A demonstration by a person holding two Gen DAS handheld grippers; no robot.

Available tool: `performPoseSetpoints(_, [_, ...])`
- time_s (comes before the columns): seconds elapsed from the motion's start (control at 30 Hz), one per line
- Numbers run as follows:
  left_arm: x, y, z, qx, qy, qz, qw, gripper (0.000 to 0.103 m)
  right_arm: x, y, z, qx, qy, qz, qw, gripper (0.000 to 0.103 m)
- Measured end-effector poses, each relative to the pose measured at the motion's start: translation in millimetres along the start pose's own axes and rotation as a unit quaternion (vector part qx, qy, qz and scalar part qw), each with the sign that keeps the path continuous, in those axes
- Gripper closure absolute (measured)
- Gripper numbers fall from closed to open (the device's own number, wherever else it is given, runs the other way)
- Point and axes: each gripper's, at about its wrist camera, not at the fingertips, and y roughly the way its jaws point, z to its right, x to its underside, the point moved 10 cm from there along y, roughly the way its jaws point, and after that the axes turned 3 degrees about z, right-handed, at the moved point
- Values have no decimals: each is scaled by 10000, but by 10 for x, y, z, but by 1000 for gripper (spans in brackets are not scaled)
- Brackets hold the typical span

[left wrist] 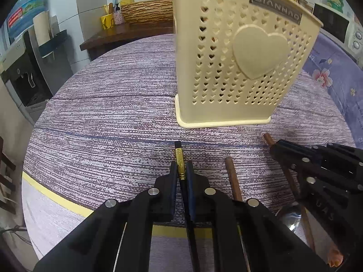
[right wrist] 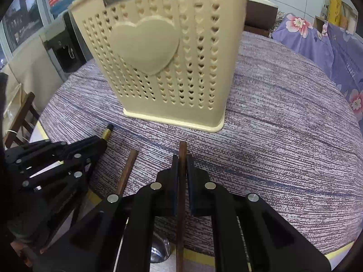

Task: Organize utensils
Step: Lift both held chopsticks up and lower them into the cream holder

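A cream utensil holder (left wrist: 236, 68) with heart-shaped holes stands upright on the table, straight ahead of both grippers; it also shows in the right wrist view (right wrist: 168, 63). My left gripper (left wrist: 181, 170) is shut on a black chopstick with a gold band (left wrist: 180, 161), close above the cloth. My right gripper (right wrist: 181, 165) is shut on a brown wooden-handled utensil (right wrist: 182, 158). In the left wrist view the right gripper (left wrist: 275, 150) sits at the right, with the brown handle (left wrist: 267, 138) poking out. A second brown handle (left wrist: 233, 179) lies between the grippers. A metal spoon bowl (right wrist: 160, 249) lies below.
A purple-striped cloth (left wrist: 113, 124) covers the round table, with a yellow edge band (left wrist: 59, 199) near me. A floral-covered surface (right wrist: 329, 45) lies to the right. A water dispenser (left wrist: 25, 68) and a wooden shelf with a basket (left wrist: 145, 11) stand beyond the table.
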Motion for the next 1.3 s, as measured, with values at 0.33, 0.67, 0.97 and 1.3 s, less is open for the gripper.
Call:
performPoseSetpoints(0.33, [-334, -926, -133, 493, -379, 857, 9944, 95, -360, -1137, 195, -471, 239, 1024, 9933, 95])
performPoseSetpoints(0.67, [-621, -1719, -256, 622, -403, 1621, 9840, 96, -702, -2169, 543, -300, 292, 1941, 9801, 95])
performPoseSetpoints(0.97, [-660, -1767, -237, 649, -369, 1701, 9826, 96, -698, -2223, 517, -246, 246, 1979, 9796, 95])
performPoseSetpoints(1.3, [-780, -1863, -247, 862, -421, 1794, 9791, 96, -840, -2352, 509, -324, 217, 2100, 9769, 95])
